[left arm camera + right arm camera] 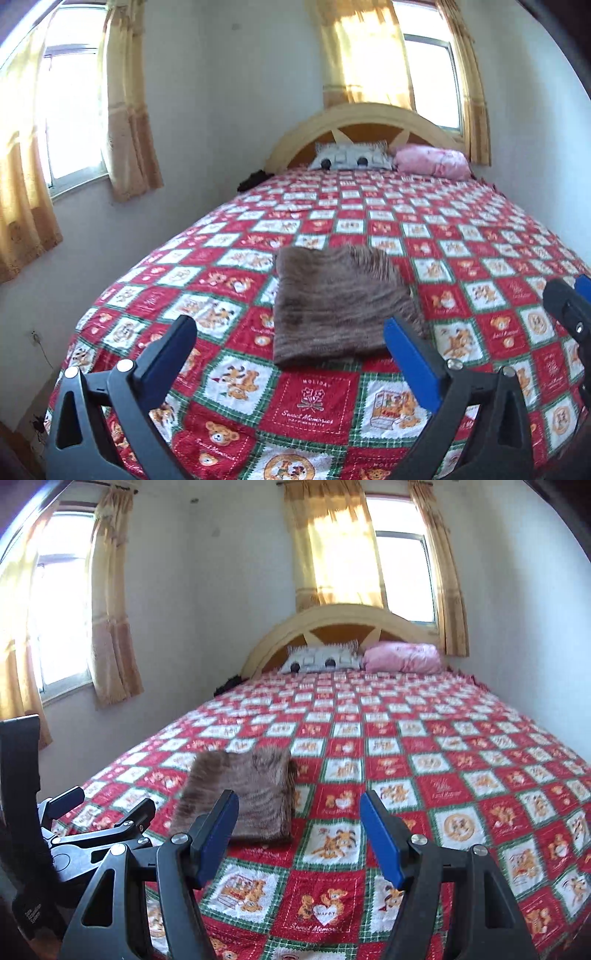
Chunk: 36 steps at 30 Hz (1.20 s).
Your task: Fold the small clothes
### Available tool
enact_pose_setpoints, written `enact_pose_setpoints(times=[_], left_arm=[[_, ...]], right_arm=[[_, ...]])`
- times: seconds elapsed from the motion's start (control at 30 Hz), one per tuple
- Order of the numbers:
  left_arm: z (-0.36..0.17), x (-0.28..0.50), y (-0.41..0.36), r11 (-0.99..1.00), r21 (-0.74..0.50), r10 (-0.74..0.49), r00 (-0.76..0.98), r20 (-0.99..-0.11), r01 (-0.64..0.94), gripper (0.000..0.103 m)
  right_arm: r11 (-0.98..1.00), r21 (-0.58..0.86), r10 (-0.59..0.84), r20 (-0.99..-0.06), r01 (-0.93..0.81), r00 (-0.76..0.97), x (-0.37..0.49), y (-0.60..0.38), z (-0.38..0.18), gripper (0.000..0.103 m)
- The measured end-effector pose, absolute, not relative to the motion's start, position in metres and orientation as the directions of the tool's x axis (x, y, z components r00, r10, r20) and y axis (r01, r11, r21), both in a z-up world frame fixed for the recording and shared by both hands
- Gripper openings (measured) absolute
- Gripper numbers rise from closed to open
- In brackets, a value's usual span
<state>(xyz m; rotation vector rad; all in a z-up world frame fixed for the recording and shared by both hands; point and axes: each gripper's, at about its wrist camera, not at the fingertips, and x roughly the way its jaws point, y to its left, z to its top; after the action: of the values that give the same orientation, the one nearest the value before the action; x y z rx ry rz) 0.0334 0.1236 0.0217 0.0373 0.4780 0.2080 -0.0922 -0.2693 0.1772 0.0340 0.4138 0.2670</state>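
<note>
A brown striped small garment (341, 302) lies folded into a flat rectangle on the red patchwork bedspread (461, 236), near the foot of the bed. My left gripper (291, 328) is open and empty, just short of the garment's near edge, its right finger overlapping the garment's corner in the view. In the right wrist view the same garment (243, 794) lies ahead to the left. My right gripper (299, 805) is open and empty above the bedspread (424, 746), to the right of the garment. The left gripper (107, 812) shows at the left edge there.
Two pillows, one grey-white (351, 157) and one pink (432, 160), lean on the arched wooden headboard (365, 118). Walls close in on both sides of the bed. Curtained windows (70, 110) are on the left and behind. A dark object (251, 181) sits at the bed's far left edge.
</note>
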Motion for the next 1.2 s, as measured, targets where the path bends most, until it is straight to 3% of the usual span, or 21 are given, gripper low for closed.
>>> enact_pose_setpoints(times=[0.3, 0.5, 0.83, 1.2], left_arm=[[0.053, 0.006, 0.12, 0.982, 0.04, 0.187, 0.908, -0.374, -0.185, 0.103], [0.065, -0.009, 0.116, 0.978, 0.073, 0.21, 0.929, -0.306, -0.197, 0.103], [0.073, -0.015, 0.123, 0.974, 0.047, 0.227, 0.932, -0.283, -0.223, 0.103], [0.073, -0.015, 0.125, 0.972, 0.059, 0.234, 0.93, -0.284, -0.226, 0.103]], right_arm=[[0.972, 0.054, 0.235, -0.217, -0.229, 0.948, -0.128, -0.277, 0.214, 0.071], [0.971, 0.077, 0.239, -0.212, -0.228, 0.948, -0.131, -0.278, 0.218, 0.072], [0.974, 0.065, 0.223, -0.158, -0.215, 0.962, -0.147, -0.28, 0.228, 0.072], [0.968, 0.083, 0.25, -0.222, -0.237, 0.942, -0.137, -0.276, 0.215, 0.072]])
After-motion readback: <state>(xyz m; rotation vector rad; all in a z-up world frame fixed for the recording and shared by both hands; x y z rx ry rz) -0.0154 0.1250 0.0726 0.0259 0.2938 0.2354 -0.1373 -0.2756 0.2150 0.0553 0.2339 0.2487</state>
